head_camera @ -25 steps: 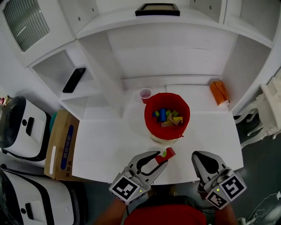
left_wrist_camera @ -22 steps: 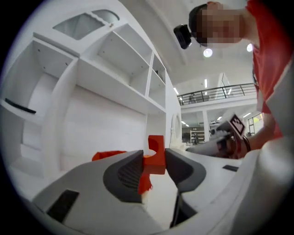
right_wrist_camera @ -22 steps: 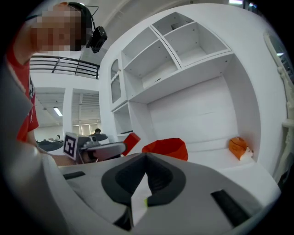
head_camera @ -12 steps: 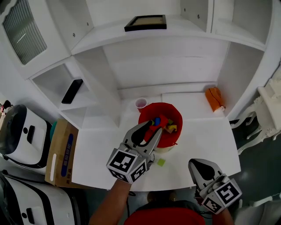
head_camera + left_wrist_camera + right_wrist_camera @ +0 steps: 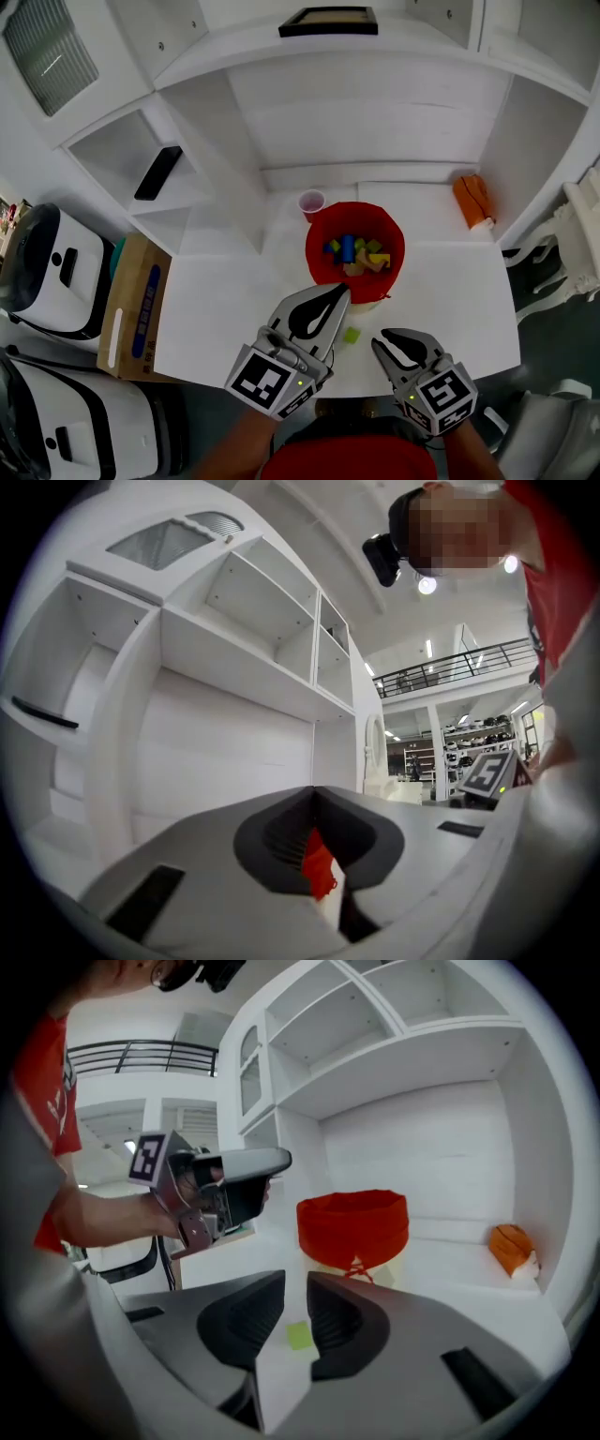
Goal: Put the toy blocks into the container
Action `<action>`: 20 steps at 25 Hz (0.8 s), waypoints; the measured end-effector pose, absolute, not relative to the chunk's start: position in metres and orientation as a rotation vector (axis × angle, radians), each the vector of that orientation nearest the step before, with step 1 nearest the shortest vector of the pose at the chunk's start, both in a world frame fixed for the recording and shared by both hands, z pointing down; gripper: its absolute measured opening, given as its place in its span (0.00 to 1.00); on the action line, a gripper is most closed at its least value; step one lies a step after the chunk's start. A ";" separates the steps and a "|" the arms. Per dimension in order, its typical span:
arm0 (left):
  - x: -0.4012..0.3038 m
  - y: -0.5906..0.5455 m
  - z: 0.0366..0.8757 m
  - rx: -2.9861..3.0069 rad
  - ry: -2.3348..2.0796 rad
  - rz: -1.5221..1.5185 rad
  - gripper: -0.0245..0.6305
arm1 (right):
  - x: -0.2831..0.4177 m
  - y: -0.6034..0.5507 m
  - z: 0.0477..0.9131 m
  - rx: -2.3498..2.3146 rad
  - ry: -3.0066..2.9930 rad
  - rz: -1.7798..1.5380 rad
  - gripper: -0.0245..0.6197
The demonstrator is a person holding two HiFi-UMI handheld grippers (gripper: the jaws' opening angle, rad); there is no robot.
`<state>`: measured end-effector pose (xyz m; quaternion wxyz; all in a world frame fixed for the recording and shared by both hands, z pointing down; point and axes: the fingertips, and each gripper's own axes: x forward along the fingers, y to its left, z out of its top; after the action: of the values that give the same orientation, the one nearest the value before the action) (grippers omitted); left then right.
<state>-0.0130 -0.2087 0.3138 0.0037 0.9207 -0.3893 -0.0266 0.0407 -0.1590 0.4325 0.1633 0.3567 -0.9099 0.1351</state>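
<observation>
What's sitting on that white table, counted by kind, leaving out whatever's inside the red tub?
Red container: 1
Pink cup: 1
Orange object: 1
Loose green block: 1
Total: 4

right tool (image 5: 296,1288): jaws opening, gripping nothing | green block (image 5: 300,1336): on white worktop (image 5: 450,1262), seen through the gap | red container (image 5: 353,1227): beyond | left tool (image 5: 230,1190): upper left

One container (image 5: 313,255), one cup (image 5: 310,202)
</observation>
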 end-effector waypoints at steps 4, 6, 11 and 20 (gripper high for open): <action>-0.020 -0.178 0.337 2.840 -1.201 0.020 0.06 | 0.012 -0.161 0.479 0.848 -2.484 0.345 0.30; -0.026 -0.165 0.348 2.797 -1.197 0.052 0.06 | 0.002 -0.162 0.503 0.788 -2.419 0.340 0.36; -0.042 -0.148 0.361 2.742 -1.209 0.071 0.06 | -0.007 -0.174 0.545 0.755 -2.282 0.316 0.38; -0.048 -0.139 0.358 2.764 -1.163 0.053 0.06 | -0.013 -0.174 0.581 0.742 -2.201 0.327 0.30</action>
<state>-0.0478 -0.1394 0.3578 0.0713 0.9192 -0.3869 0.0178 -0.0129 -0.1737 0.5811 0.3876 0.2915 -0.8651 0.1284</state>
